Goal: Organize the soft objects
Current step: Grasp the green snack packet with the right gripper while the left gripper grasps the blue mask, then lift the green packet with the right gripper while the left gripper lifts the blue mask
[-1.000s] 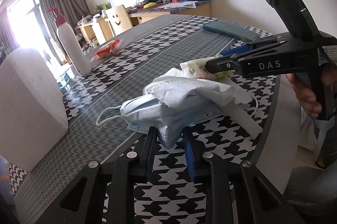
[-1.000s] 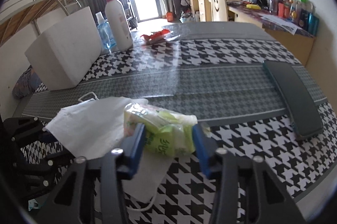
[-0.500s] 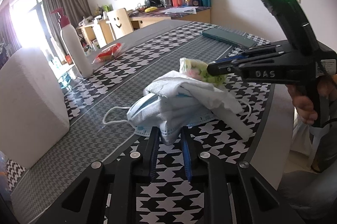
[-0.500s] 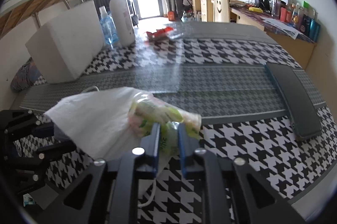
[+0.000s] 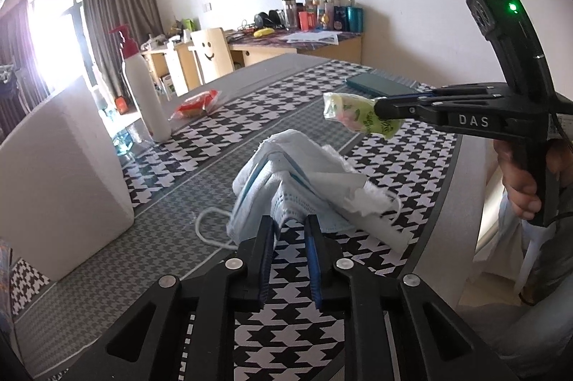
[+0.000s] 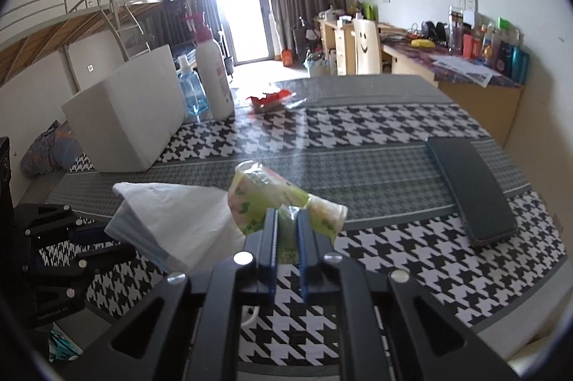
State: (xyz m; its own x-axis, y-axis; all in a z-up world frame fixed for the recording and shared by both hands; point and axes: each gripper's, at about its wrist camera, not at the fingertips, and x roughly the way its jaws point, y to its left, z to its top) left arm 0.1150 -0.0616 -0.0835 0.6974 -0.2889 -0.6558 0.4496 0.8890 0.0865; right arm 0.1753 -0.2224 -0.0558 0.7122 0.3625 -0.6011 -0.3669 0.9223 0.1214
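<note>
Left wrist view: left gripper (image 5: 290, 232) pinching the near edge of the face masks (image 5: 286, 191), seemingly two, under one white tissue (image 5: 343, 187), at the table's (image 5: 250, 101) near right edge. One tissue pack (image 5: 358, 116) clamped and raised in the right gripper (image 5: 385, 107).

Right wrist view: right gripper (image 6: 285, 228) squeezed onto the pack (image 6: 272, 198), clear of the tabletop. Sorting barely begun; nothing placed yet, one white box (image 6: 125, 116) waiting at the far left.
</note>
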